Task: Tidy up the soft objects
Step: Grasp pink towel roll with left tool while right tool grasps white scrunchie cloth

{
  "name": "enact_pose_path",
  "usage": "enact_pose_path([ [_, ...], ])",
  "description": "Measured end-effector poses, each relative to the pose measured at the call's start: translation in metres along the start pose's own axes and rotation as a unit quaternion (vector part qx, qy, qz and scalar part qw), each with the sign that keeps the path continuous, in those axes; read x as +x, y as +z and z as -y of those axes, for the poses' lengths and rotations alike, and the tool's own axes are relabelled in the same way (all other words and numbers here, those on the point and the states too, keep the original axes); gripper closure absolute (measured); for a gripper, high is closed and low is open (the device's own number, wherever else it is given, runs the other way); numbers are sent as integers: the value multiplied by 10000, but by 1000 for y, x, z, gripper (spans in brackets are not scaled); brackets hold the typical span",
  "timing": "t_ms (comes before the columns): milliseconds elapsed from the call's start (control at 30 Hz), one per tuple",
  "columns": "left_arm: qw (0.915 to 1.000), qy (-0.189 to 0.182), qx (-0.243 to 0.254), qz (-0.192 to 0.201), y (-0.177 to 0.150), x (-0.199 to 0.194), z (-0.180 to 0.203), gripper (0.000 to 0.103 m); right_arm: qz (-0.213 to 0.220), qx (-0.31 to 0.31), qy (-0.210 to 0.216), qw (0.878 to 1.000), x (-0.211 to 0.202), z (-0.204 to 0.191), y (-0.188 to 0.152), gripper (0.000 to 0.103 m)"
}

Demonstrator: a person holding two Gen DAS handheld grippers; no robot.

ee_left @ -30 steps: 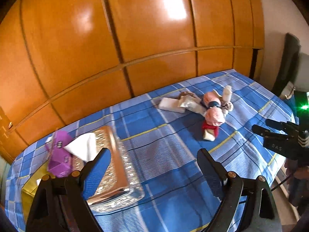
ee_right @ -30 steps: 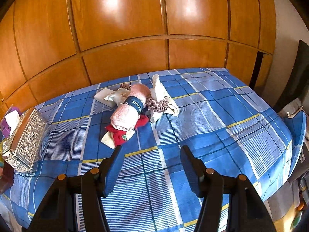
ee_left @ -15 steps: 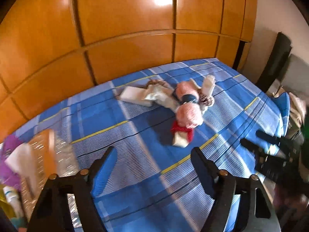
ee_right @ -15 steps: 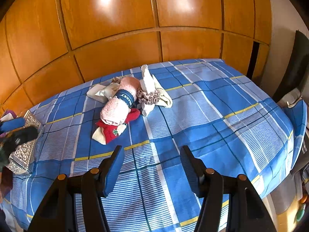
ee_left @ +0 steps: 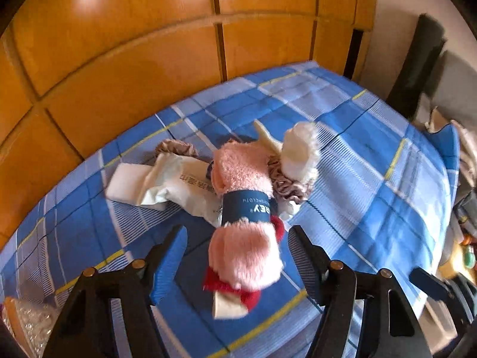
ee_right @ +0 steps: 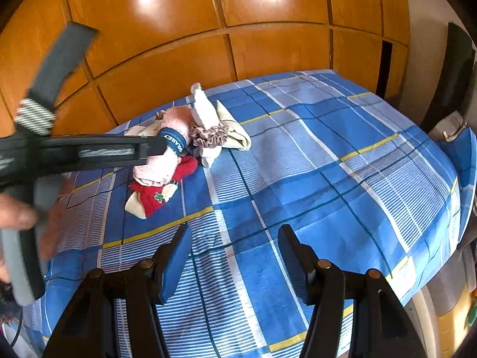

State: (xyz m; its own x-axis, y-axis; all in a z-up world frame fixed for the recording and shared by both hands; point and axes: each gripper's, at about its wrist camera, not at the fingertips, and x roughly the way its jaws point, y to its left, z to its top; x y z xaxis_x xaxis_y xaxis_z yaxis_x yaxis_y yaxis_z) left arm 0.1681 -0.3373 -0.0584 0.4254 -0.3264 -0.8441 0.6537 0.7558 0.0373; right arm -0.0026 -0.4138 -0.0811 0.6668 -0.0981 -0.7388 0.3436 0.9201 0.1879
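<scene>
Swung across from the tissue-box end of the bed, the left claw [ee_left: 238, 256] now tilts steeply down over the pile, jaws closing but not yet touching the pink towel roll [ee_left: 243, 217] between them. That roll's long axis runs straight away from the claw, its near end just ahead of the fingertips, lying on a red sock [ee_left: 238, 294]. Right claw [ee_right: 234, 256] hangs released, well short of the pile, over bare bedspread [ee_right: 328, 179].
</scene>
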Motion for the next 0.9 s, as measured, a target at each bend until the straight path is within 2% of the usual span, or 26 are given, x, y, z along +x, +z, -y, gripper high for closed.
enact_pose_path([
  [100, 9998, -69, -110, -156, 3, 16, -4, 40, -69, 78, 7, 9999, 4, 5, -2, 42],
  [167, 9992, -217, -222, -258, 2, 24, -7, 62, -135, 154, 35, 9998, 8, 7, -3, 42],
  [200, 9986, -355, -287, -277, 1, 25, -9, 68, -156, 155, 26, 9998, 10, 8, -4, 42],
  [400, 9950, -645, -734, 228, -26, -8, -31, 70, -219, 210, 48, 9995, 13, 11, -5, 42],
  [500, 9937, -552, -933, 273, -44, -19, -47, 70, -246, 226, 123, 9994, 17, 9, -1, 42],
  [600, 9916, -500, -1172, 227, -61, -26, -64, 70, -147, 259, 288, 9991, 26, 4, 17, 42],
  [700, 9907, -442, -1271, 216, -70, -31, -76, 70, 59, 34, 290, 9996, 39, -7, 42, 42],
  [833, 9903, -414, -1301, 254, -70, -37, -84, 70, 129, 24, 180, 9998, 69, -17, 77, 42],
  [900, 9908, -393, -1265, 292, -65, -40, -84, 70, 33, 81, 328, 9994, 84, -18, 90, 42],
])
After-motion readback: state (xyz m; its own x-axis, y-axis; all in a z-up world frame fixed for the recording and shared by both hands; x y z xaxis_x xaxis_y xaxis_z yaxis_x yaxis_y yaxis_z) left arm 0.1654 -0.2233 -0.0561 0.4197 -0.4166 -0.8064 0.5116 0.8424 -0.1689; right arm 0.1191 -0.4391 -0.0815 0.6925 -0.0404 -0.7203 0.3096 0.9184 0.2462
